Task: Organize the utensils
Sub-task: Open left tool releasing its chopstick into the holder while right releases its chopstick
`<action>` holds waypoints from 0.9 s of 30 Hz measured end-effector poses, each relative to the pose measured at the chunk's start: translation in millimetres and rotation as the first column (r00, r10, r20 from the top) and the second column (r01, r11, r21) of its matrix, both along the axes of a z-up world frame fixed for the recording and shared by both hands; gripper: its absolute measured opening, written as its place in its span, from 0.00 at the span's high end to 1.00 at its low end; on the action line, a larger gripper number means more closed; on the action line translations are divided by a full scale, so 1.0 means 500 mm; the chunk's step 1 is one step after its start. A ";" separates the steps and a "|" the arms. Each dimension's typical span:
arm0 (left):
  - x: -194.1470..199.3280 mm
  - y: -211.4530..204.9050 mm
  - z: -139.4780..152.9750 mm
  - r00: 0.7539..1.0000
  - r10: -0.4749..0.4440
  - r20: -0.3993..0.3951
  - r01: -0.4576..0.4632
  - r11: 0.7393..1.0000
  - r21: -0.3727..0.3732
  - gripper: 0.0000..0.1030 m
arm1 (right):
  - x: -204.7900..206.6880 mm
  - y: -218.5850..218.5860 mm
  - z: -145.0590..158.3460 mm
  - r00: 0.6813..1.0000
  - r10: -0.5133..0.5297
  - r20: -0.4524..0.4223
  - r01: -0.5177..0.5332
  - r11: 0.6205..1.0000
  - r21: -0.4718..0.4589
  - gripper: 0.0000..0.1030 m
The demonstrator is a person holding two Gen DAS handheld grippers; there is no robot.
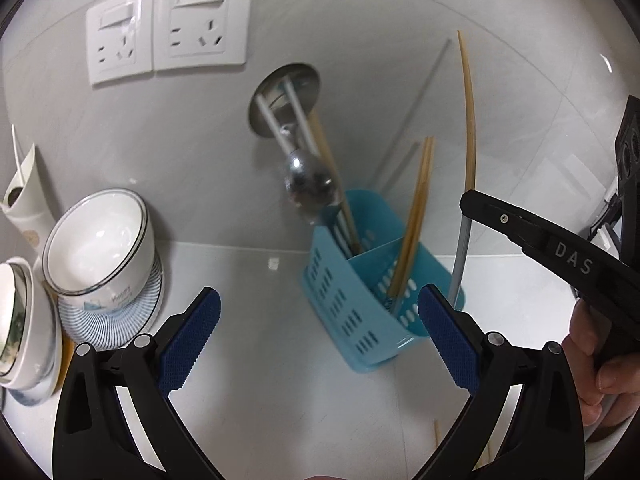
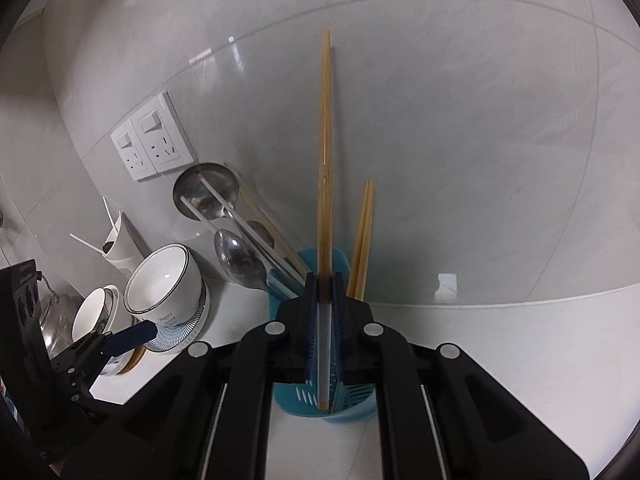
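A blue plastic utensil holder (image 1: 352, 304) stands on the white counter by the wall; it also shows in the right wrist view (image 2: 352, 404). It holds a metal ladle (image 1: 286, 96), a metal spoon (image 1: 308, 184), and a pair of bamboo chopsticks (image 1: 418, 216). My right gripper (image 2: 325, 292) is shut on a long bamboo chopstick (image 2: 325, 152) with a grey lower part, held upright over the holder; the chopstick also shows in the left wrist view (image 1: 469, 120). My left gripper (image 1: 320, 340) is open and empty in front of the holder.
White bowls (image 1: 108, 240) on a striped plate (image 1: 116, 320) stand left of the holder, with a white vase (image 1: 24, 200) behind. Two wall sockets (image 1: 168, 24) are on the wall above. A loose chopstick (image 1: 438, 438) lies on the near counter.
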State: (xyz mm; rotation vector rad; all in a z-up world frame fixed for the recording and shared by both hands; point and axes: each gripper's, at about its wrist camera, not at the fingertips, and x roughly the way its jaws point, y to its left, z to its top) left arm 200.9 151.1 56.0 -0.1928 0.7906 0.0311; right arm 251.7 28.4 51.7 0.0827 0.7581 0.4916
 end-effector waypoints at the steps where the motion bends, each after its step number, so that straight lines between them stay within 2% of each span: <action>1: 0.000 0.003 -0.001 1.000 0.003 -0.002 -0.003 1.000 0.002 0.06 | 0.001 0.000 -0.004 1.000 -0.001 -0.003 0.001 1.000 -0.001 0.93; 11: -0.001 0.007 -0.020 1.000 0.025 -0.012 -0.025 1.000 0.010 0.06 | 0.024 0.025 -0.038 0.999 0.012 -0.032 -0.012 1.000 -0.020 0.93; 15: 0.005 0.008 -0.029 0.999 0.032 -0.023 -0.032 0.999 0.010 0.06 | 0.025 0.028 -0.044 0.999 0.017 -0.038 -0.019 0.999 -0.037 0.89; 18: 0.005 0.013 -0.031 0.999 0.038 -0.026 -0.038 0.999 0.005 0.06 | 0.016 0.021 -0.037 0.999 0.025 -0.032 -0.026 0.999 -0.040 0.65; 20: 0.004 0.016 -0.030 0.999 0.042 -0.026 -0.042 0.999 0.006 0.06 | 0.003 0.010 -0.028 1.000 0.022 -0.017 -0.023 0.999 -0.039 0.59; 22: 0.001 0.017 -0.025 0.999 0.048 -0.021 -0.047 0.999 0.007 0.06 | -0.012 0.001 -0.017 1.000 0.016 0.005 -0.016 0.998 -0.058 0.42; 25: -0.003 0.019 -0.021 0.998 0.055 -0.021 -0.055 0.998 0.002 0.06 | -0.031 -0.020 -0.007 1.000 0.003 0.025 -0.001 0.998 -0.067 0.29; 27: -0.007 0.019 -0.018 0.998 0.060 -0.020 -0.060 0.998 0.005 0.06 | -0.041 -0.036 -0.004 1.000 -0.008 0.028 0.010 0.997 -0.076 0.24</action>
